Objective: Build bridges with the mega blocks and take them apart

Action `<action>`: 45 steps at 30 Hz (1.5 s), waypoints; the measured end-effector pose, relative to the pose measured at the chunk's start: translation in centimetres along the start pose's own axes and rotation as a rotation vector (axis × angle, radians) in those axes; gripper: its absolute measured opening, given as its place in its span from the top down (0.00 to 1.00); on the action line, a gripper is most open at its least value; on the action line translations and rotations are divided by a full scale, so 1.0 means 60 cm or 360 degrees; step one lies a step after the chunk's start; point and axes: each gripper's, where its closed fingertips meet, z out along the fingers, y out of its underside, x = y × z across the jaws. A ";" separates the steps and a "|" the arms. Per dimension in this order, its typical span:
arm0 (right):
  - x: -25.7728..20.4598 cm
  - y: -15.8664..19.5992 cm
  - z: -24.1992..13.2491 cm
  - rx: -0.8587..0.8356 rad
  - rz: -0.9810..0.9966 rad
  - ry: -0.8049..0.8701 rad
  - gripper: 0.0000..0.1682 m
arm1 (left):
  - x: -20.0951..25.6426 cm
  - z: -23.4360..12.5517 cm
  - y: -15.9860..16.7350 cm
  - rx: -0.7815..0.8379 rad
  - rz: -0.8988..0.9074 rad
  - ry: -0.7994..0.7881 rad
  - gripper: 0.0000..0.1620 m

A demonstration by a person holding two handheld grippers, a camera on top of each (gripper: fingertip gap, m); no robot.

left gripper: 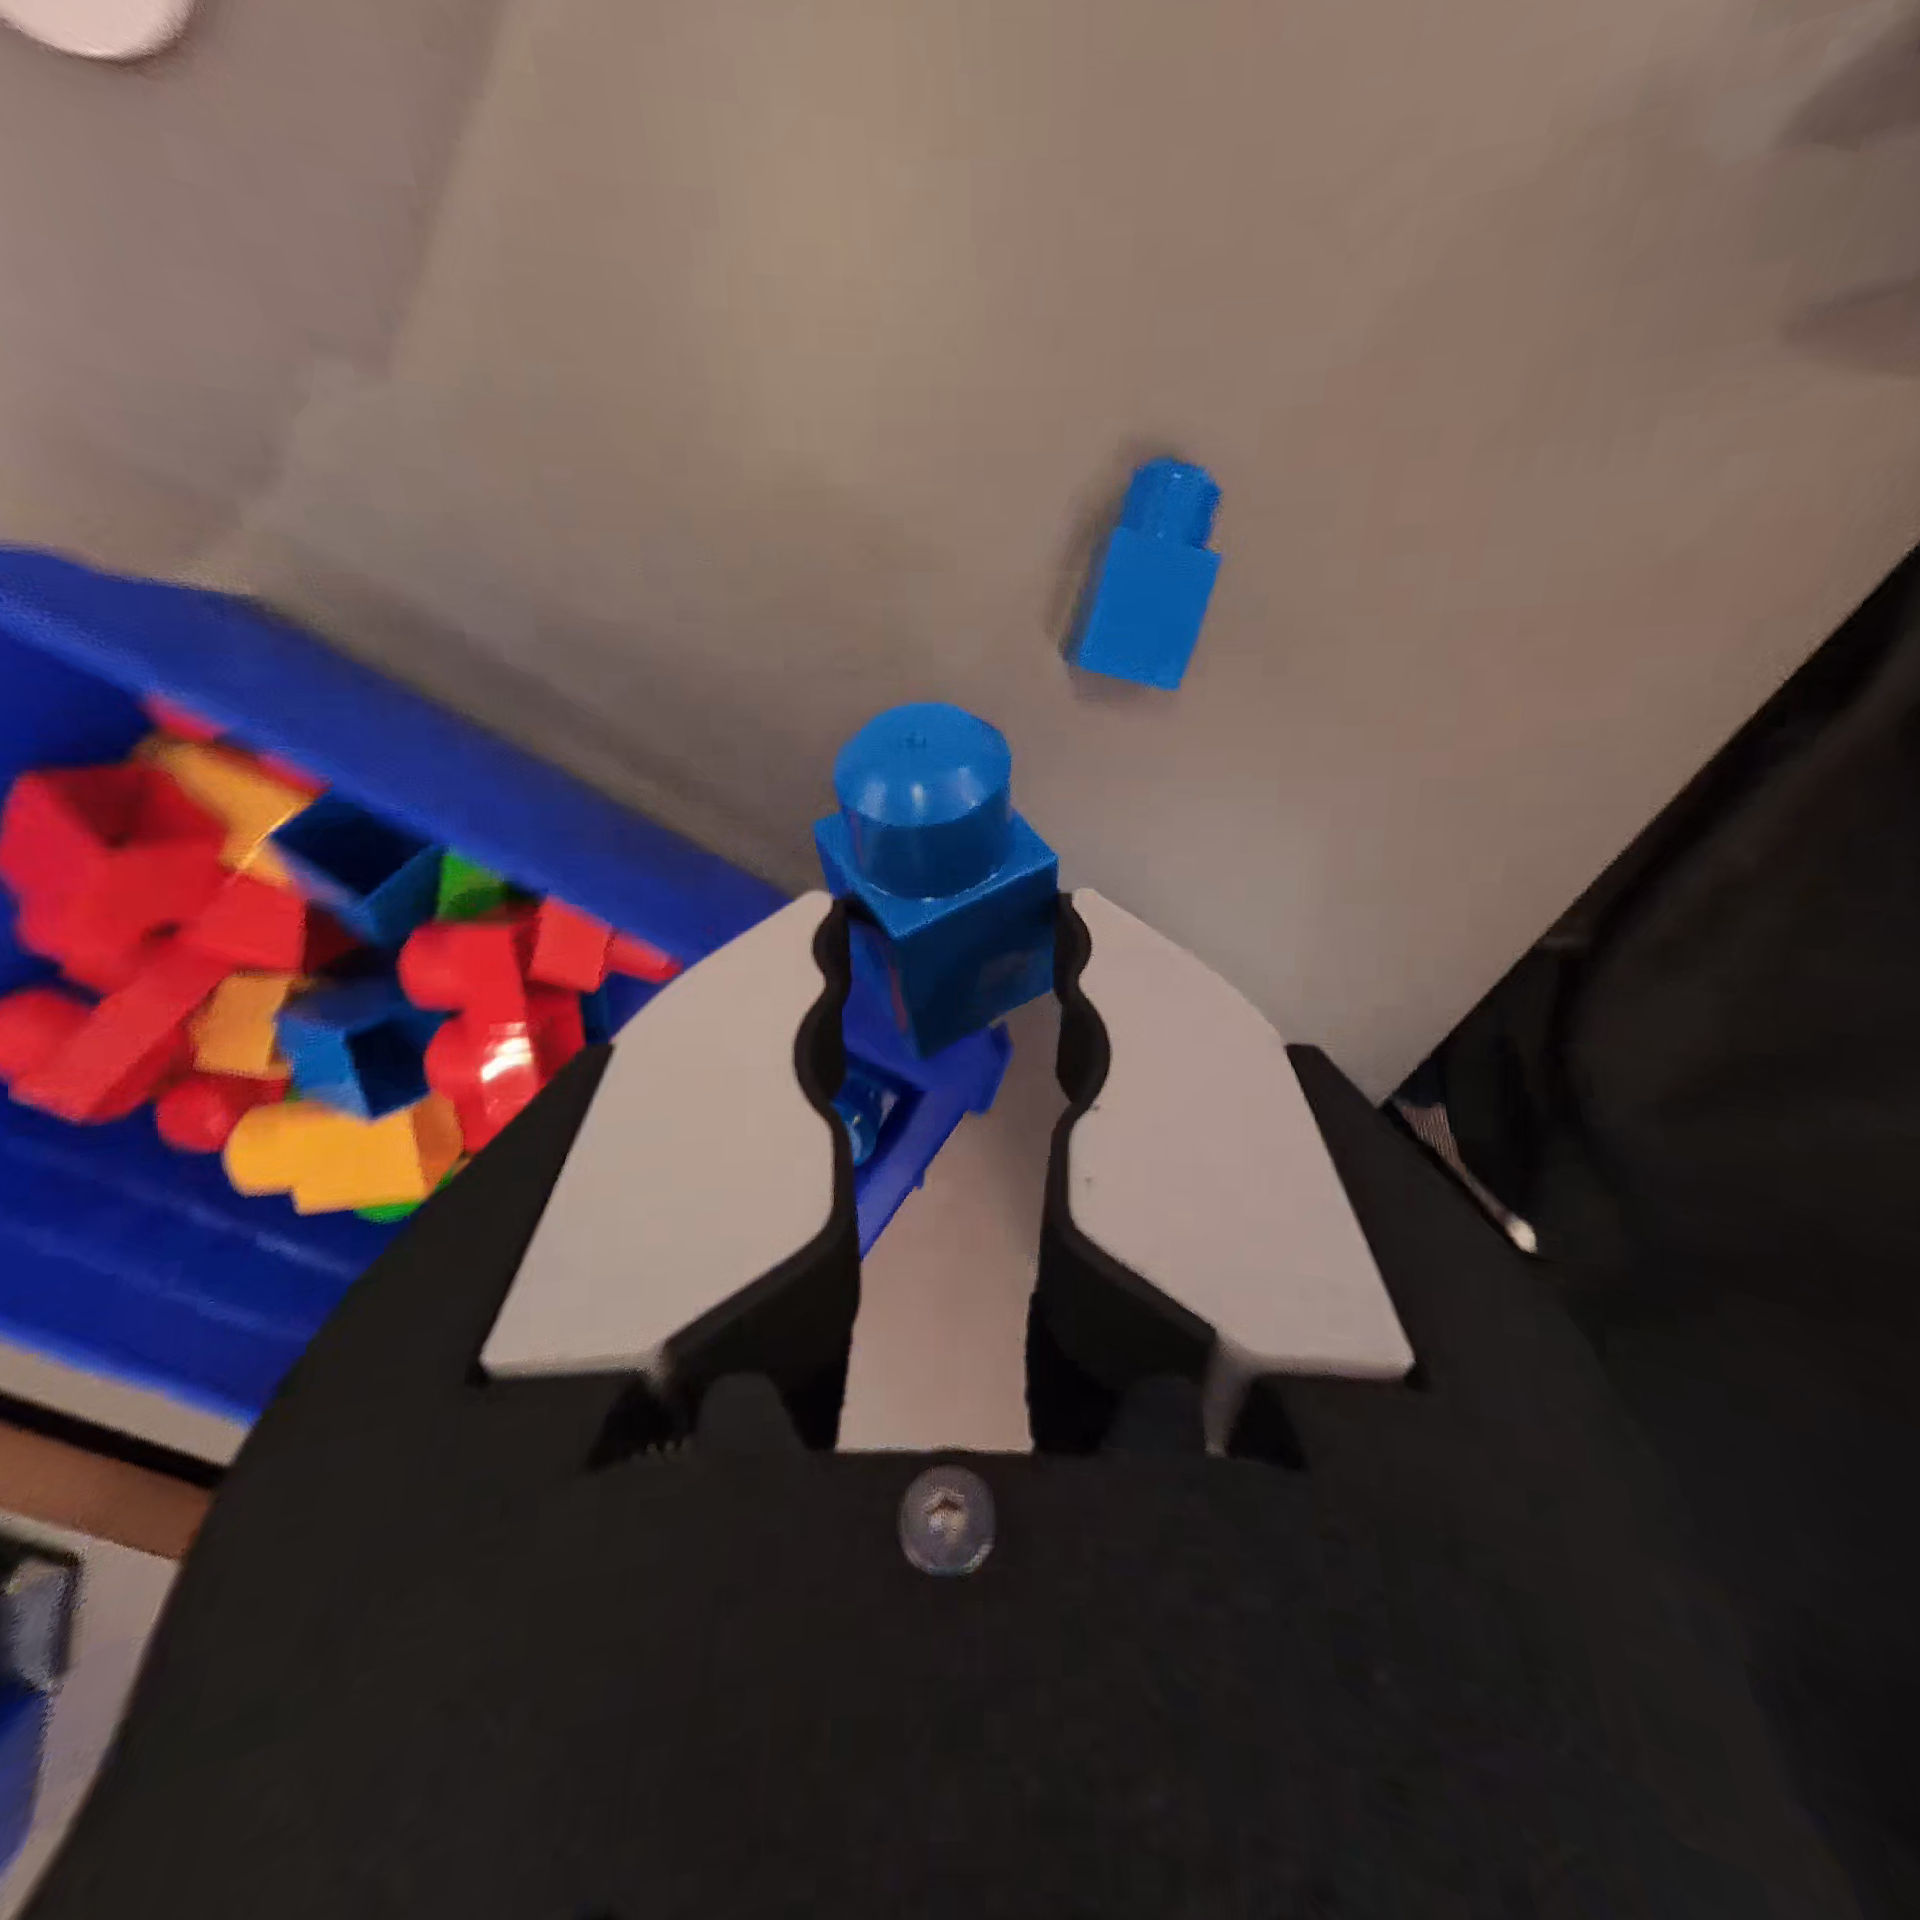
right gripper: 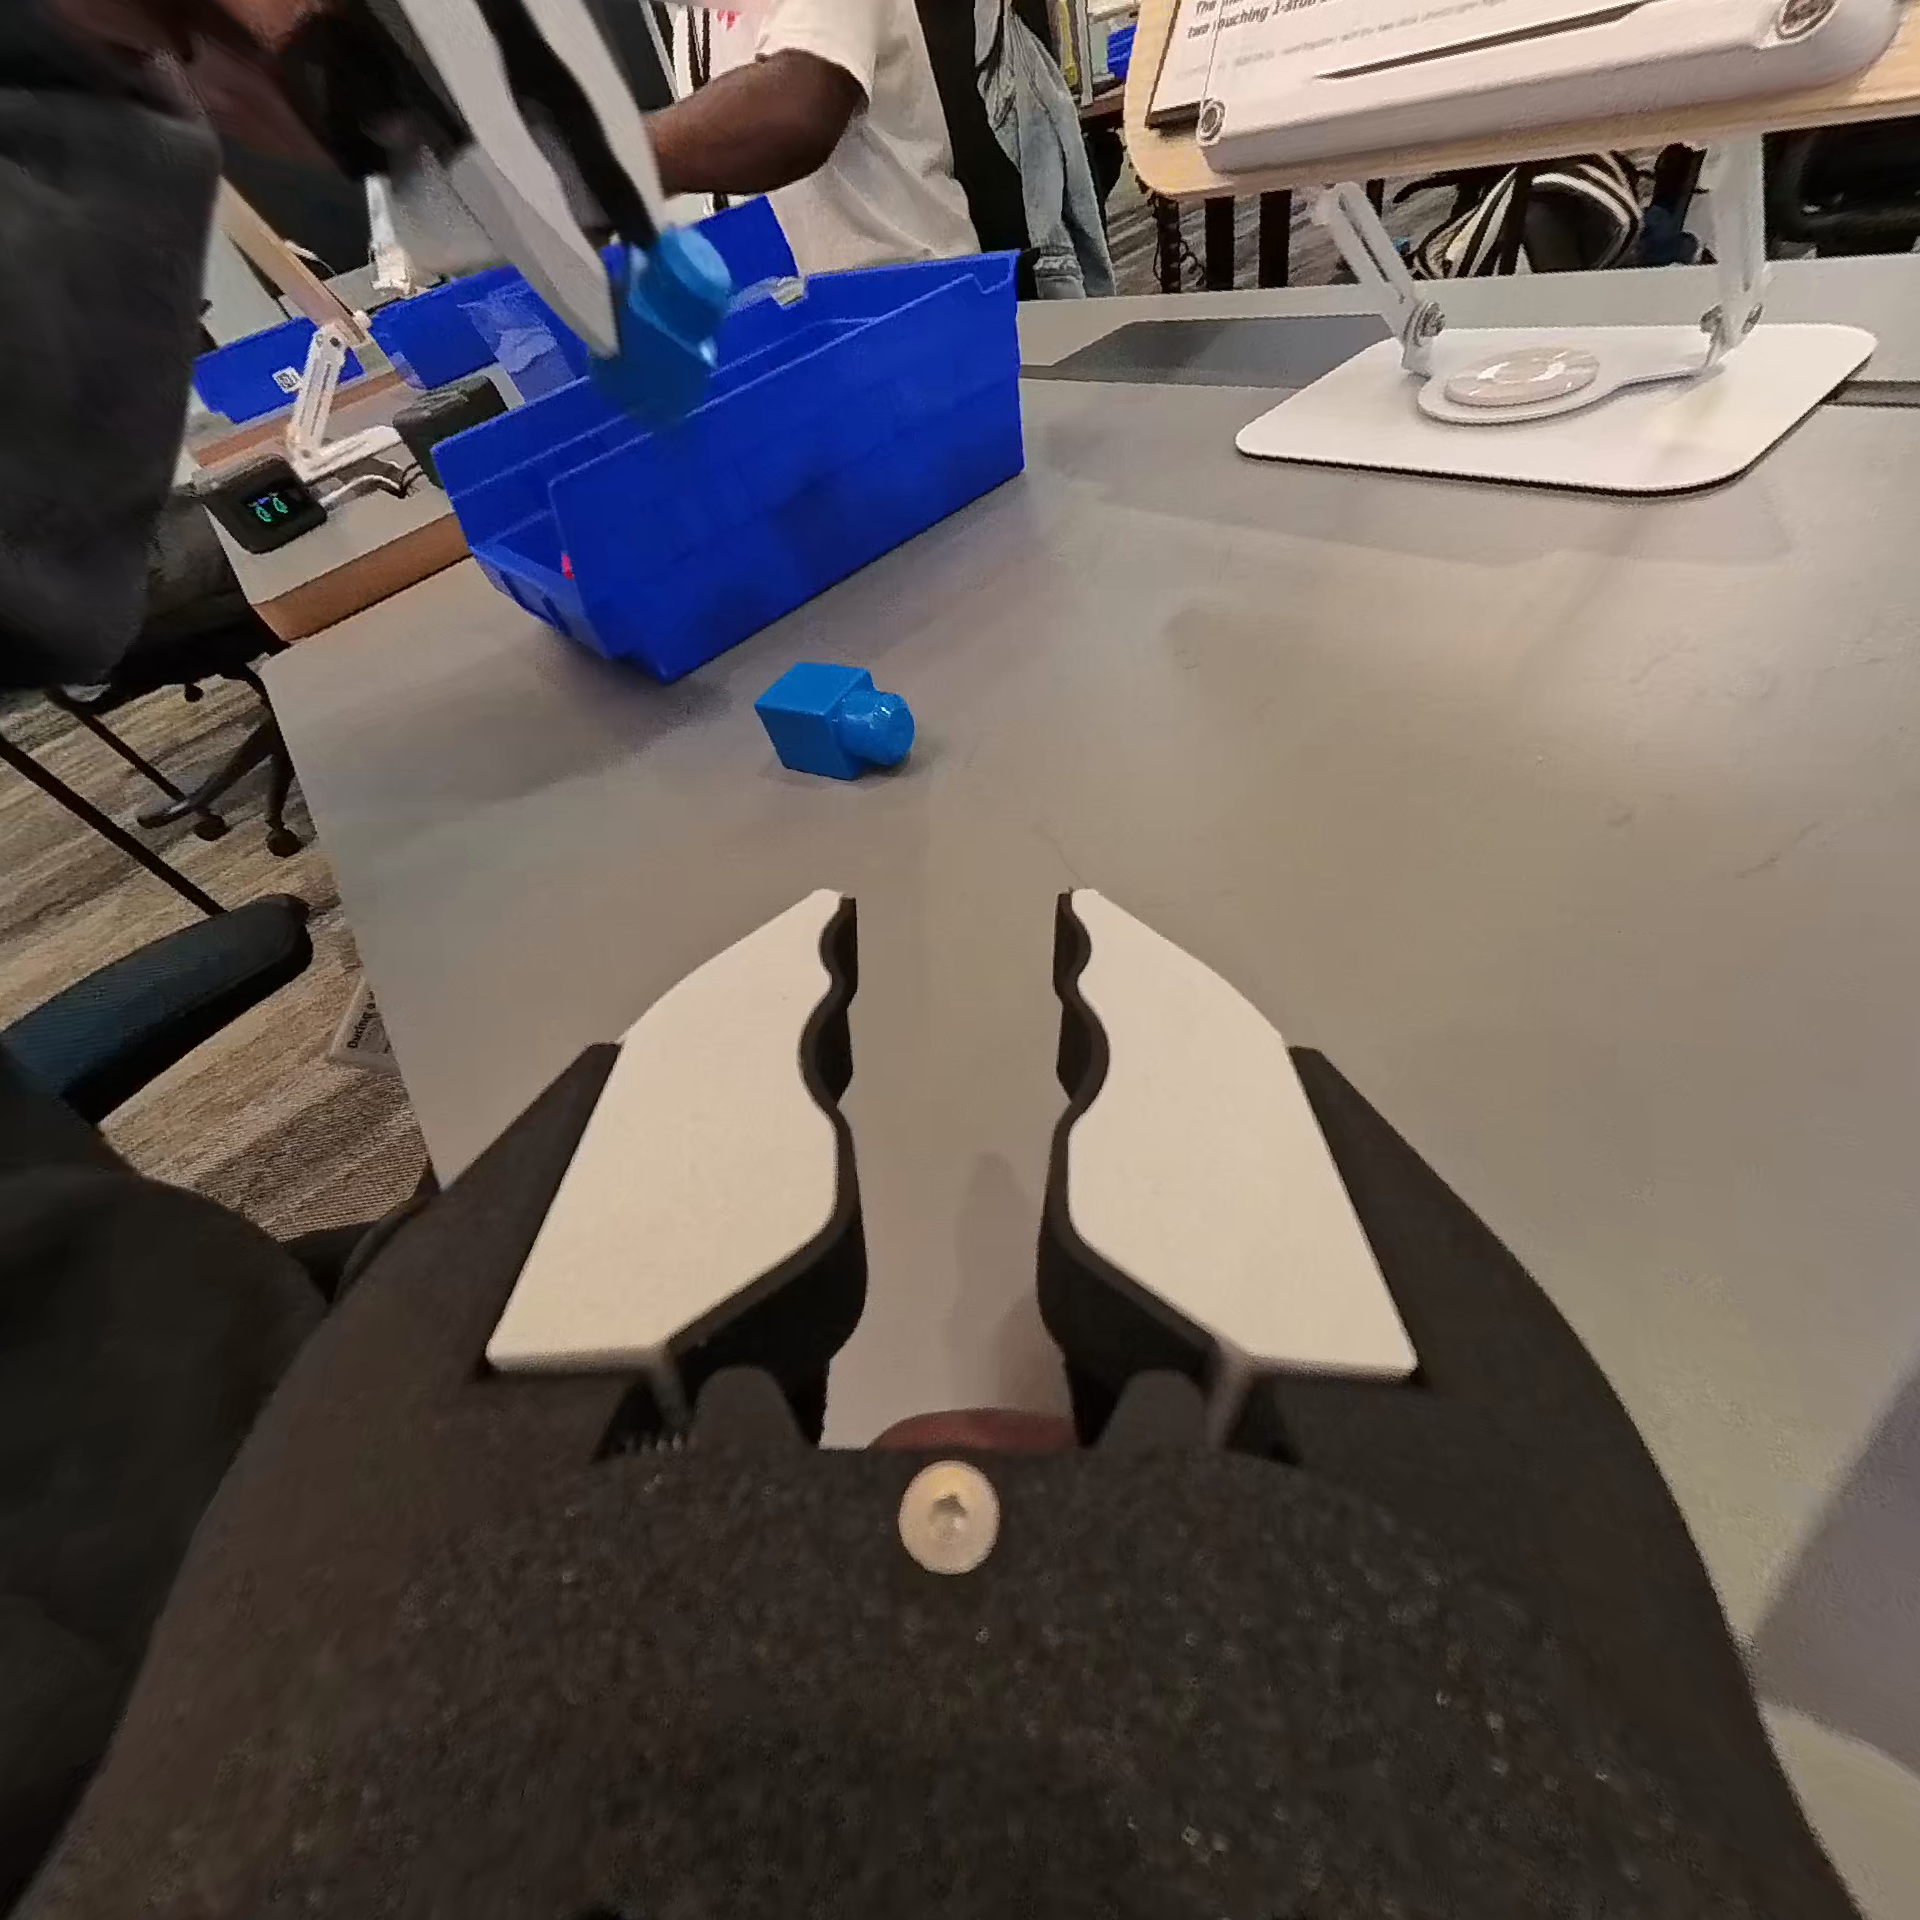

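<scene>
My left gripper (left gripper: 948, 914) is shut on a blue one-stud block (left gripper: 935, 883) and holds it in the air above the corner of the blue bin (left gripper: 436, 727). The same gripper and held block (right gripper: 665, 322) show at the upper left of the right wrist view, over the bin (right gripper: 779, 488). A second blue one-stud block (left gripper: 1148, 582) lies on its side on the grey table; it also shows in the right wrist view (right gripper: 831, 722). My right gripper (right gripper: 956, 914) is open and empty, low over the table, short of that lying block.
The bin holds several red, yellow, blue and green blocks (left gripper: 260, 966). A white stand (right gripper: 1558, 405) sits at the table's far right. More blue bins (right gripper: 281, 364) and a person in a white shirt (right gripper: 862, 135) are behind. The table's left edge (right gripper: 312, 831) drops to carpet. The gap from one gripper's tips to the other's is roughly 30 centimeters.
</scene>
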 end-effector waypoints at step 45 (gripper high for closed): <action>-0.008 0.011 0.002 -0.0047 -0.0012 -0.0021 0.78 | -0.002 0.136 -0.037 -0.0628 0.0382 0.0517 0.76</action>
